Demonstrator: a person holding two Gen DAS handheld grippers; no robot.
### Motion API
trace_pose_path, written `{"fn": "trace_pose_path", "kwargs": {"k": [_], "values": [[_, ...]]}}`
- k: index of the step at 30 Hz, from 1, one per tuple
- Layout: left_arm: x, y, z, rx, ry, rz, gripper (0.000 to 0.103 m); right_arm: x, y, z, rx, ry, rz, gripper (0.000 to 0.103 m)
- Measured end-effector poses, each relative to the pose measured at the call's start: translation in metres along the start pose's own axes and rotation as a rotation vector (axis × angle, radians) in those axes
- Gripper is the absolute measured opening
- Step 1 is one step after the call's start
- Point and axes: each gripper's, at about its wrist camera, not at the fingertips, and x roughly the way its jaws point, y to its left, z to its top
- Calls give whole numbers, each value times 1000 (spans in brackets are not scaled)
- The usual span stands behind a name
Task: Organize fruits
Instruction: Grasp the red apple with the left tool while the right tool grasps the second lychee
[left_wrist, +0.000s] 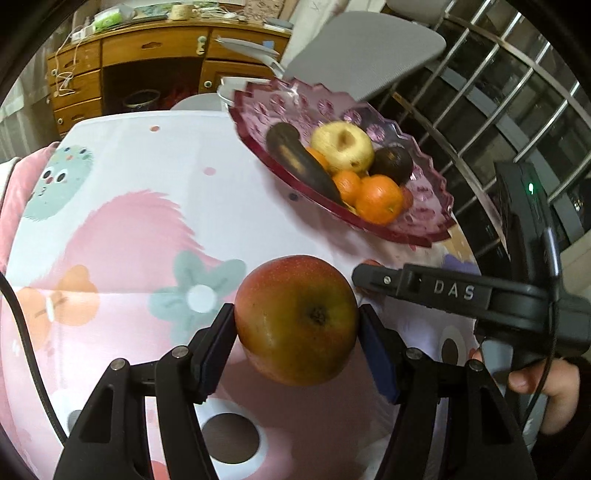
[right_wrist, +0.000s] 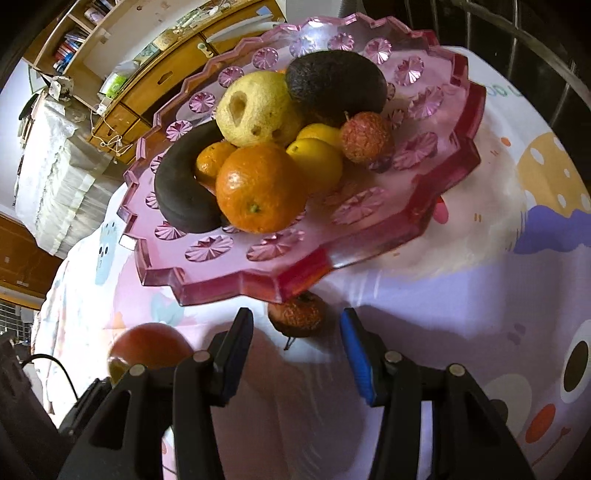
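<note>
While apple (left_wrist: 297, 319) sat clamped in left jaws, lay right-forward: fruit dish (left_wrist: 424, 236); right jaws parted, empty, behind lychee (right_wrist: 297, 314).

Bright, even light; soft shadows, slight blur, heavy fisheye warp w/ dark corners.

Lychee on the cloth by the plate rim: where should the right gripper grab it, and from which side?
Across the lychee's round middle, from above and the near side. The pink plate's rim overhangs its far side, so no room there. Its stem trails toward the right gripper; keep the open fingers either side of it, clear of the rim.
</note>
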Motion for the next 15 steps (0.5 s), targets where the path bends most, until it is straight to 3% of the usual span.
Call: {"fn": "trace_pose_path", "kwargs": {"k": [4,10,15], "values": [[-10,9,5,-9,-18,2,64,3,3,-2,13,0,-24,33],[-33,18,10,-40,-65,18,64,0,3,-10,25,8,-23,32],[-55,18,21,-64,-133,30,64,-12,2,-23,14,24,29,32]]}}
